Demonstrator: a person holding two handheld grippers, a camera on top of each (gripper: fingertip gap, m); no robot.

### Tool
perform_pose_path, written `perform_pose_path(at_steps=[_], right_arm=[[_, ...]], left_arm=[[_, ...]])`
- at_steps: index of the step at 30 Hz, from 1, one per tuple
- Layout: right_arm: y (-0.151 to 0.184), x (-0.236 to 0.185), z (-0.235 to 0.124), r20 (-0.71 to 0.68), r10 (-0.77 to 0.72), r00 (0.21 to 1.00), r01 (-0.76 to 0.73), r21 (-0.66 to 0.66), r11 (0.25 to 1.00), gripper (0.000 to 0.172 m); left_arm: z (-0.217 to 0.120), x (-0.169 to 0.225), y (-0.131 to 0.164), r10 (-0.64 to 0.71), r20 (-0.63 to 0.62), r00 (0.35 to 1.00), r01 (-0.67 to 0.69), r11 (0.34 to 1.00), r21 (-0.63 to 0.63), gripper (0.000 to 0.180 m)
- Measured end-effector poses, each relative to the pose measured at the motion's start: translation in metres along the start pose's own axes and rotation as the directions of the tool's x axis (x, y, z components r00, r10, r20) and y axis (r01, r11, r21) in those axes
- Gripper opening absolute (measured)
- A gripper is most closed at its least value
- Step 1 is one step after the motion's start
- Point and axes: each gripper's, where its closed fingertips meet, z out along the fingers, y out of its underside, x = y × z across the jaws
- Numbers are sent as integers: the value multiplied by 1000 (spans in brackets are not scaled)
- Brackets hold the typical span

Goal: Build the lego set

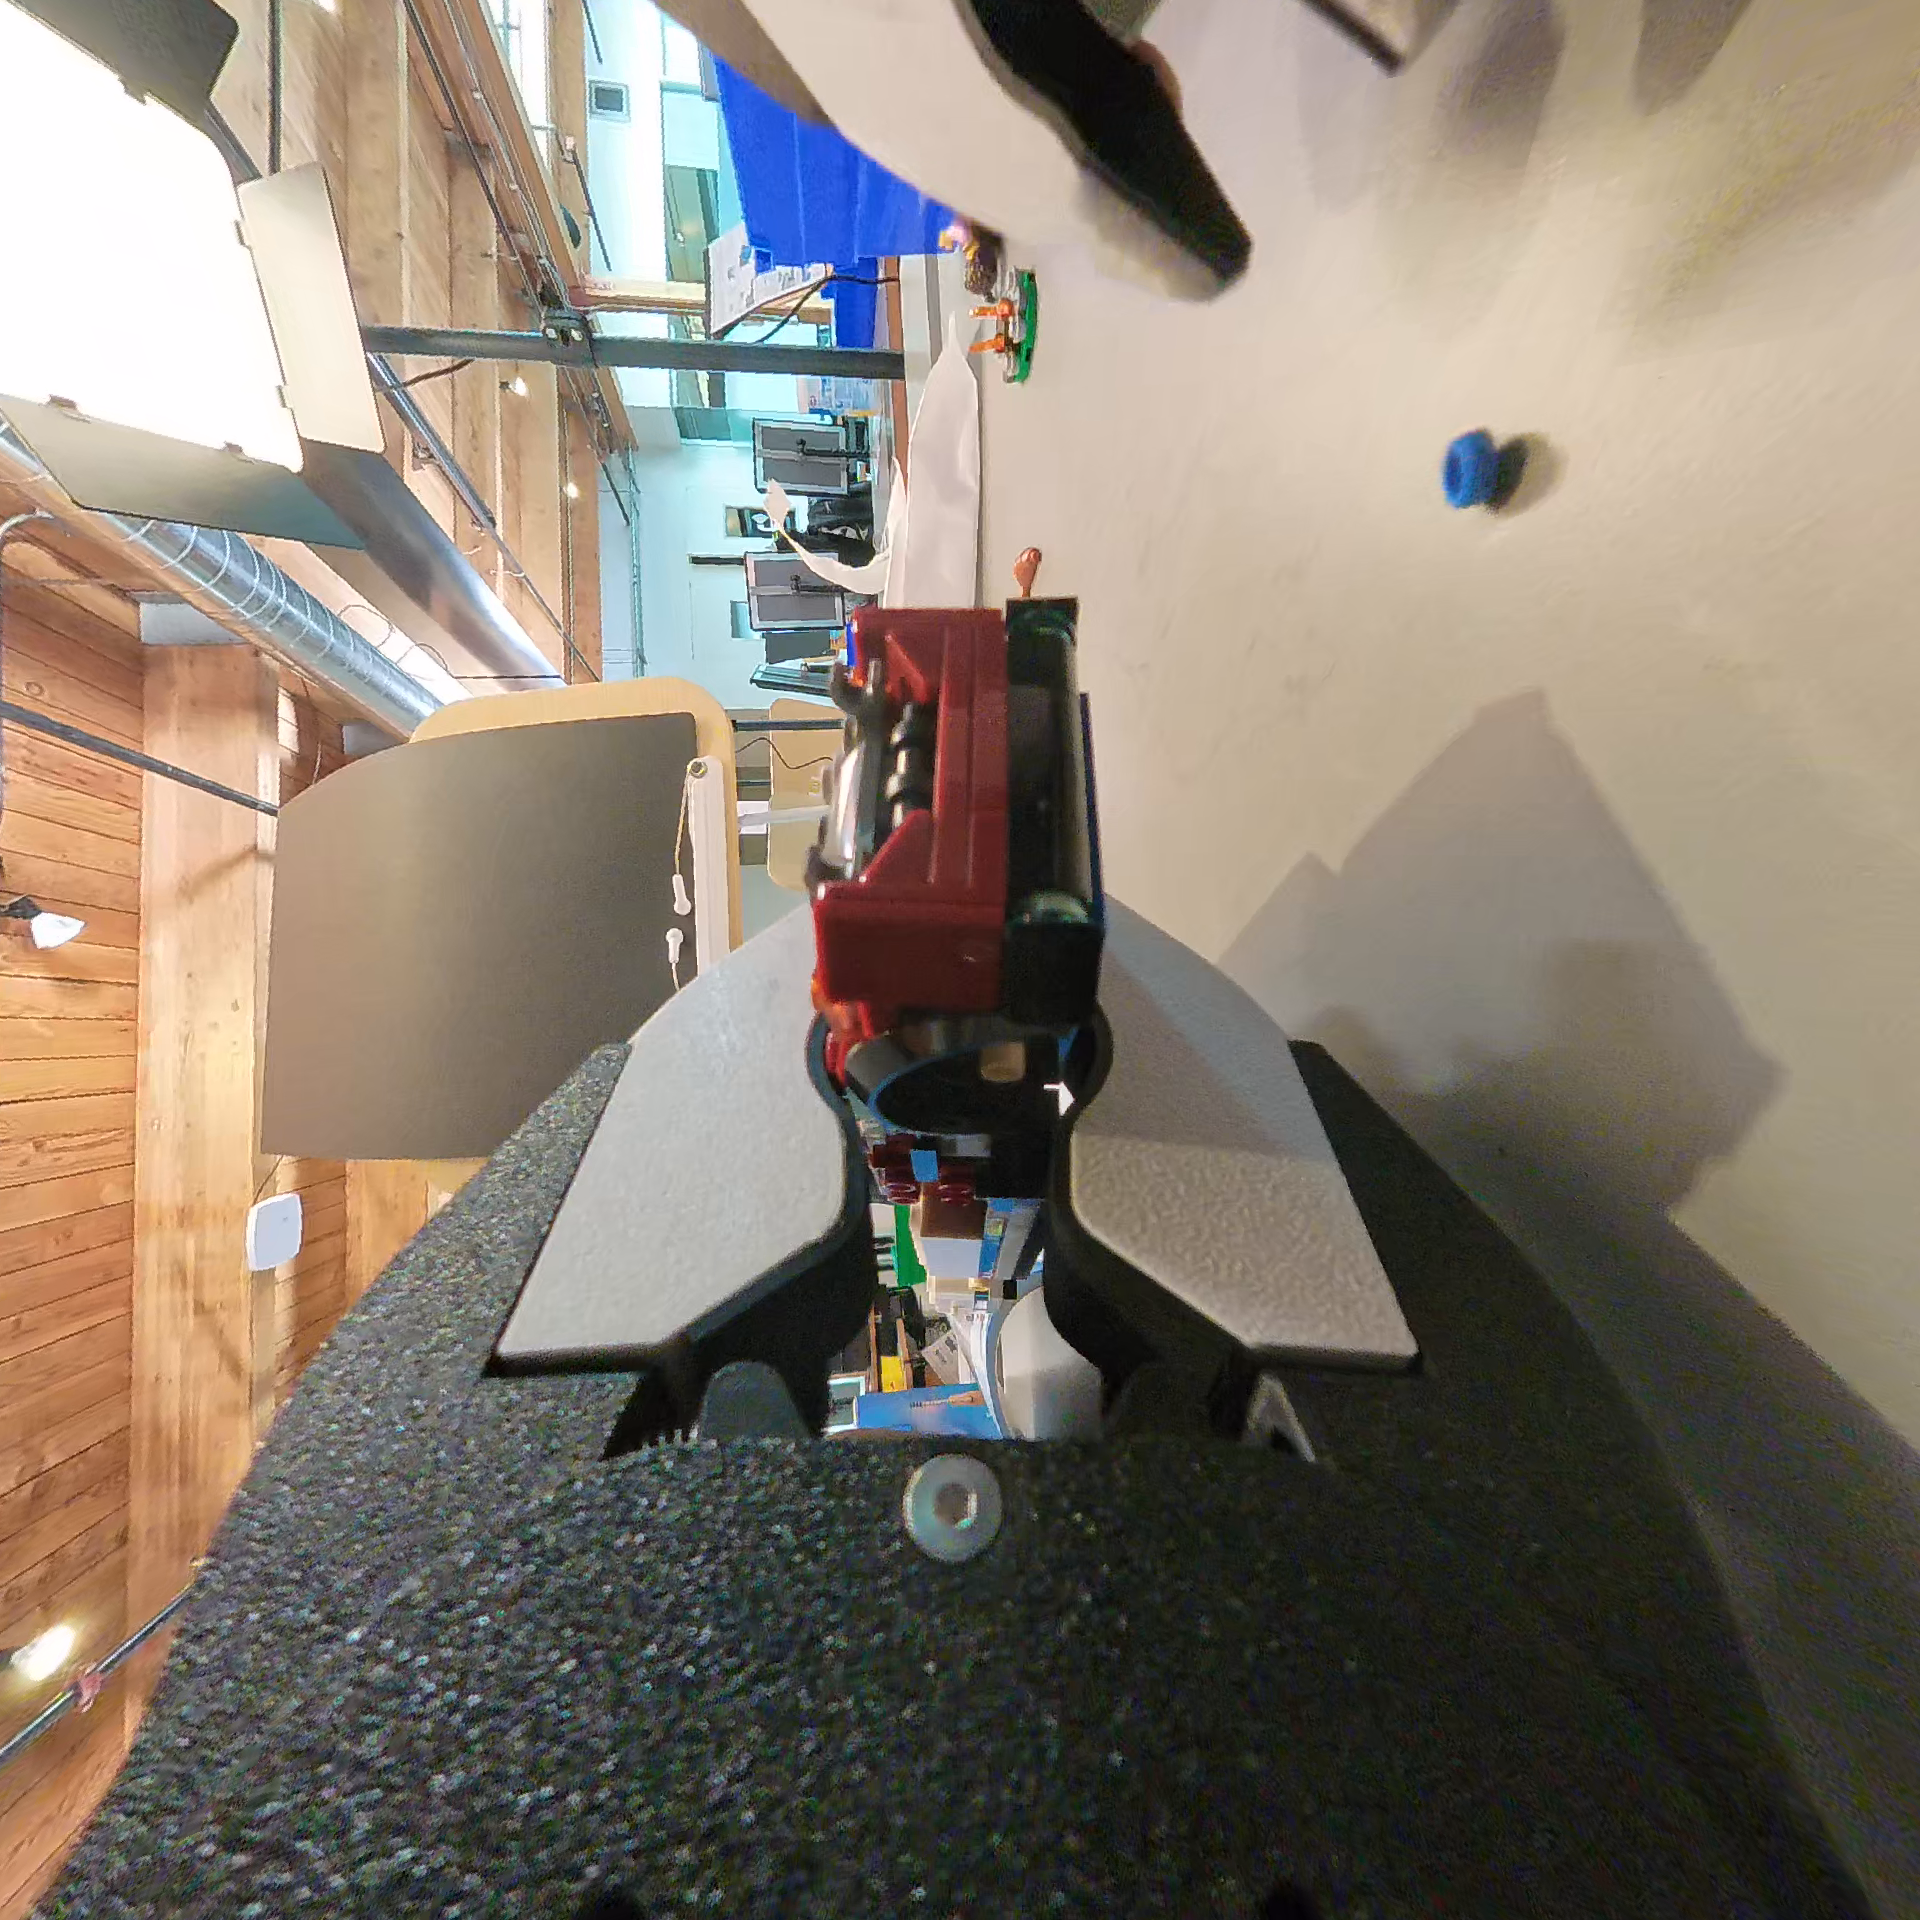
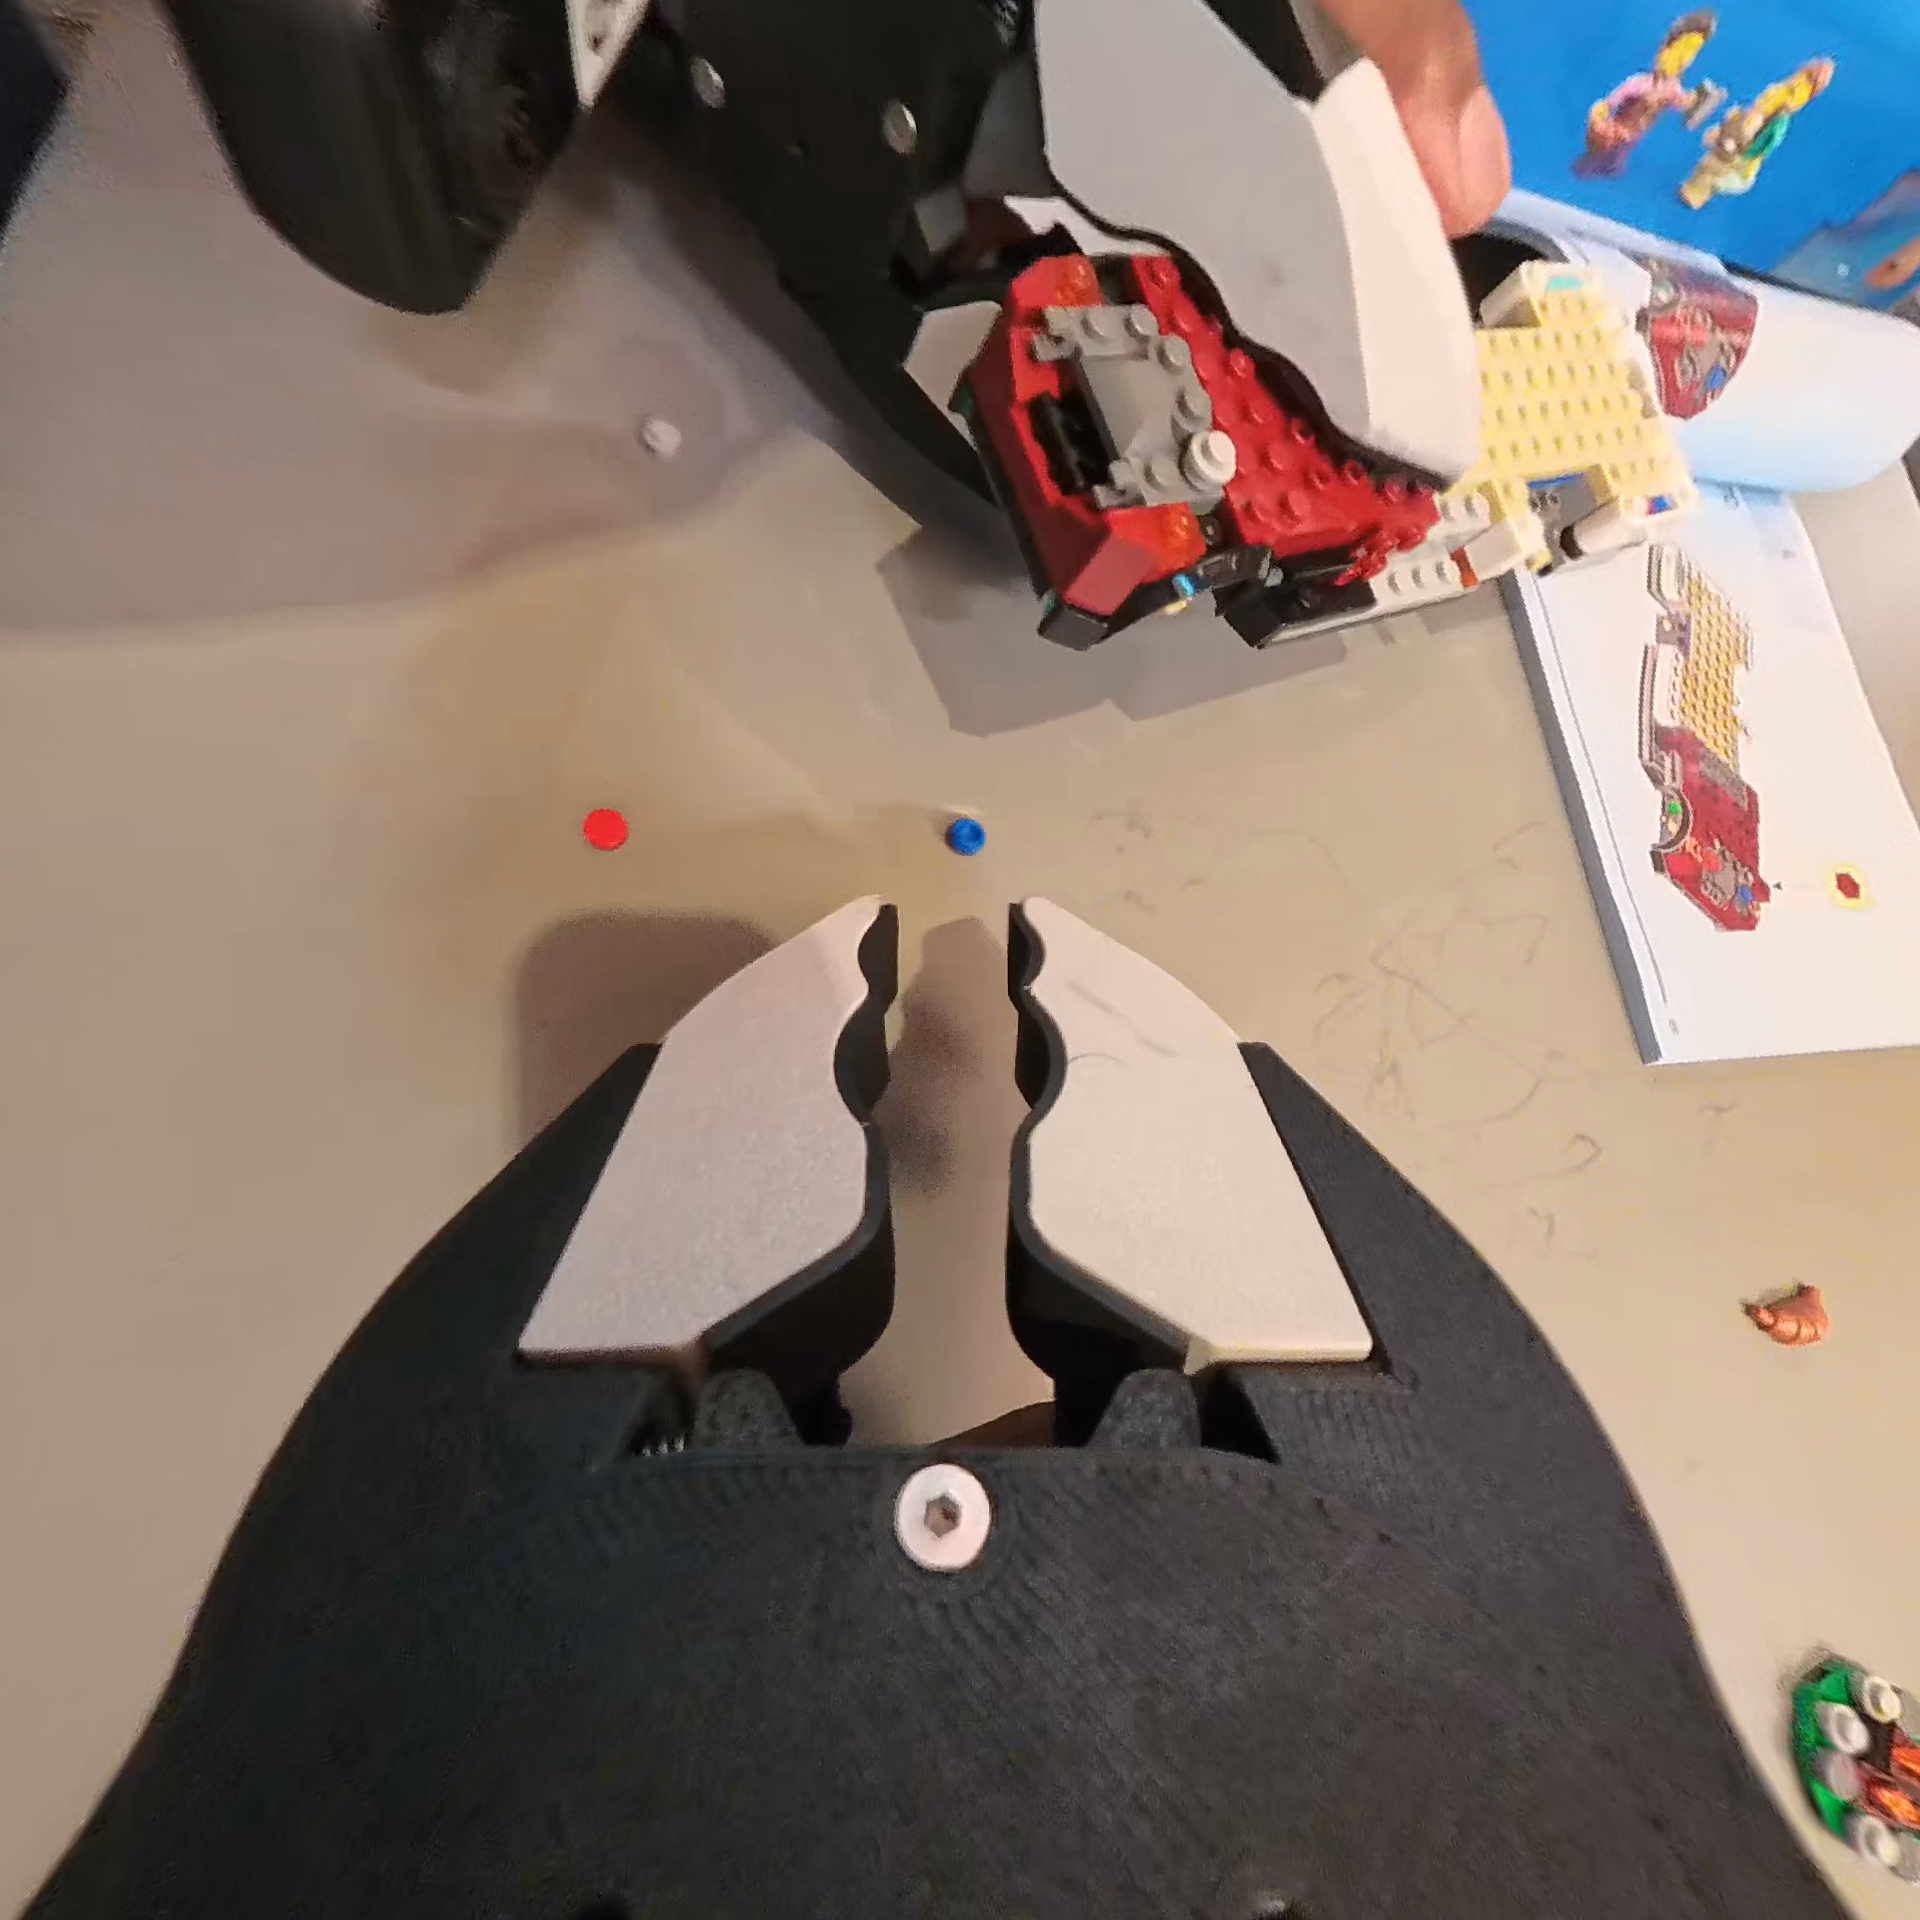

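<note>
Your left gripper [image 1: 951,997] has its two grey fingers [image 1: 727,1101] closed on the dark red and black brick-built vehicle [image 1: 935,831], gripping it by its sides so the studded top stays exposed; from the right wrist view you can see that same model [image 2: 1195,457] tipped up at an angle in the far gripper, with the cream-coloured rear section [image 2: 1558,416] reaching toward the white bowl [image 2: 1818,395] and the blue box [image 2: 1714,125] behind. Holding it by the flanks like this seems meant to keep the upper face open to a part coming from above (that is a reading, not something seen). Your right gripper [image 2: 951,914] holds nothing: its fingers [image 2: 790,997] stand a modest way apart with bare table [image 2: 312,727] showing between them. It hovers just short of the small blue round stud [image 2: 965,834], which lies loose on the table almost in line with the gap. A red round tile [image 2: 606,829] lies well off to the left of it, and the open instruction booklet [image 2: 1766,779] rests flat at the right, beside the model. Nearer you on the right sit a small brown piece [image 2: 1789,1317] and a green round assembly [image 2: 1860,1756] at the frame edge.
</note>
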Motion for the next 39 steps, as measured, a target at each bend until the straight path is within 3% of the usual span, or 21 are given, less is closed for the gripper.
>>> perform_pose_path(at_steps=[14, 19, 22, 25, 28, 39], right_arm=[[0, 7, 35, 34, 139, 990, -135, -105, 985, 19], [0, 6, 36, 42, 137, 990, -131, -111, 985, 8], [-5, 11, 31, 1, 101, 995, -101, -69, 993, 7], [-26, 12, 12, 5, 69, 998, -69, 67, 995, 8], [-32, 19, -3, -3, 106, 994, -105, 128, 986, 17], [0, 29, -7, -43, 124, 991, -124, 3, 992, 20]], left_arm=[[-2, -5, -1, -13, 11, 1000, 13, 1000, -1, 35], [-1, -3, -1, -21, 2, 1000, 21, 1000, 0, 35], [-1, -3, -2, -25, 4, 1000, 25, 1000, 0, 35], [-1, -5, 0, -33, 8, 999, 33, 999, -5, 35], [-1, -5, 3, -44, 7, 999, 44, 999, -14, 35], [0, -3, 7, -58, -2, 998, 58, 998, -24, 35]])
